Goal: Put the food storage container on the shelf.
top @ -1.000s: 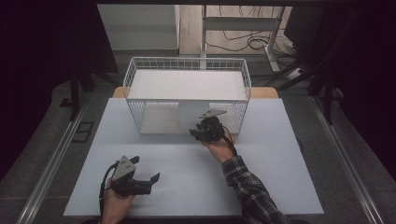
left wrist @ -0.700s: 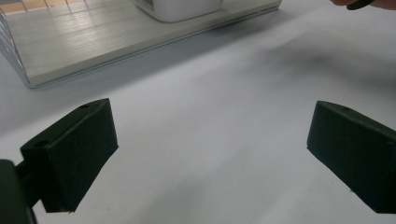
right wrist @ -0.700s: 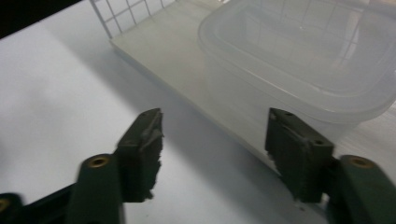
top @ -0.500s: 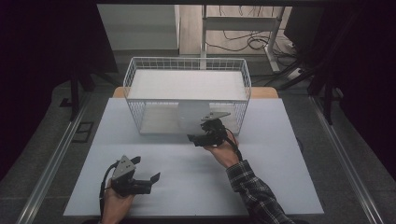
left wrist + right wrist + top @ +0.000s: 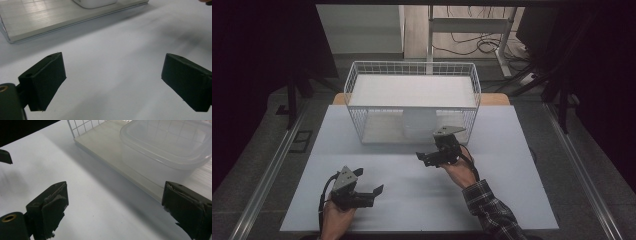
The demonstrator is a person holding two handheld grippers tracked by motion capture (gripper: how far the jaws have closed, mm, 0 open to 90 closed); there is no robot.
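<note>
Two sets of fingers stand spread and empty: our right gripper (image 5: 428, 158) has just been opening beside the basket (image 5: 412, 102), letting go of the container (image 5: 170, 142). Next we judge a clear retreat; left gripper (image 5: 373, 192) waits over the counter (image 5: 412, 195).

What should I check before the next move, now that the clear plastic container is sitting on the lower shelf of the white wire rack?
1. Right hand-held gripper open, with nothing between its pads: ok; the jaws have just been opening.
2. Clear, lidded plastic container on the lower shelf of the white wire rack: ok.
3. Container flat, not tilted: ok, as far as the right gripper view shows.
4. Right hand-held gripper out of the rack, over the white table: ok.
5. Left hand-held gripper open and empty above the table: ok.
6. Container well back from the shelf edge: cannot tell.
</note>
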